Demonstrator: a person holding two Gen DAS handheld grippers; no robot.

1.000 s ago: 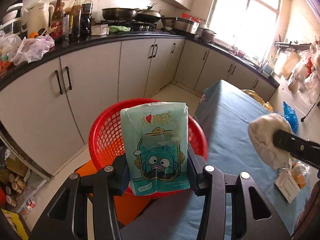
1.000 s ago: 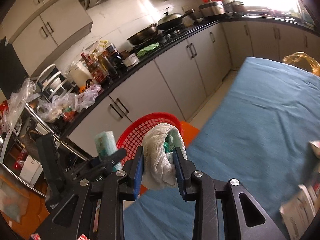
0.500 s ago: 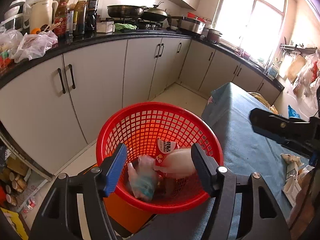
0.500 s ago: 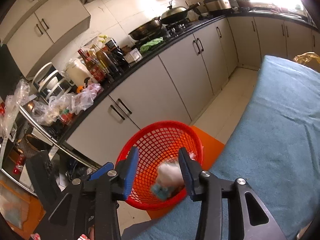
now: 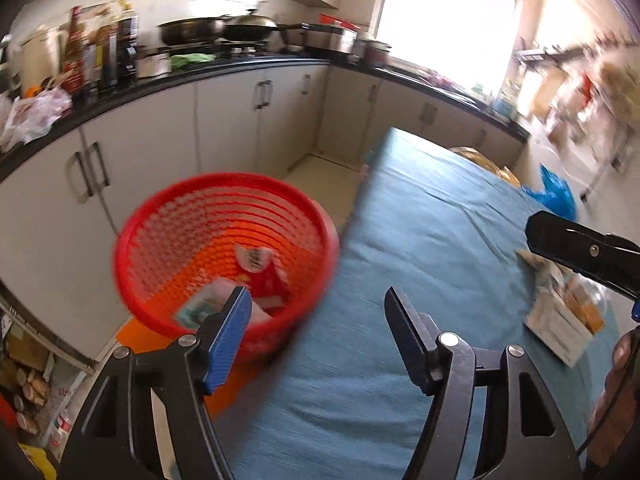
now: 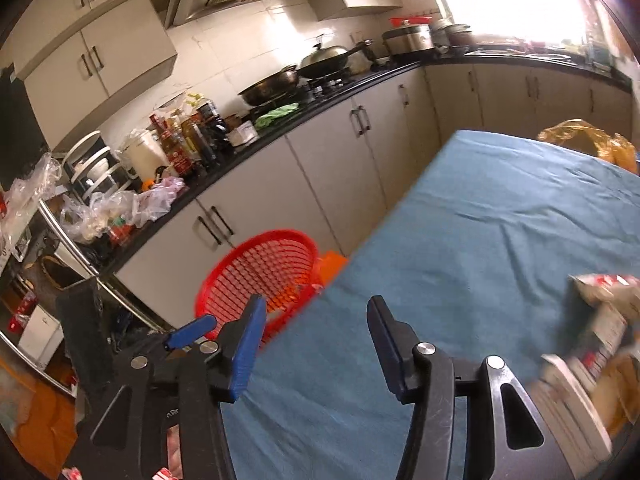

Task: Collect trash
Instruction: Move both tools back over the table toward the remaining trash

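The red mesh basket (image 5: 224,256) stands off the left edge of the blue-covered surface (image 5: 432,248), on something orange, in the gap between that edge and the grey base cabinets (image 5: 240,120). Inside it lie a red-and-white wrapper (image 5: 260,268) and a pale teal packet (image 5: 200,306), blurred. More trash, a pile of wrappers and small boxes (image 6: 596,344), lies on the surface's right side, well apart from the basket.

The long middle of the blue cloth is bare up to an amber bag (image 6: 588,140) at its far end.

Only the left wrist view looks into the basket; the right wrist view shows just its rim (image 6: 260,268) and far wall, but takes in the pile more fully.

The left gripper (image 5: 316,312) has its fingers wide and opening, nothing between them, the left finger over the basket's near rim. The right gripper (image 6: 316,320) is likewise empty and opening, over the surface's edge, with the basket just beyond its left finger.
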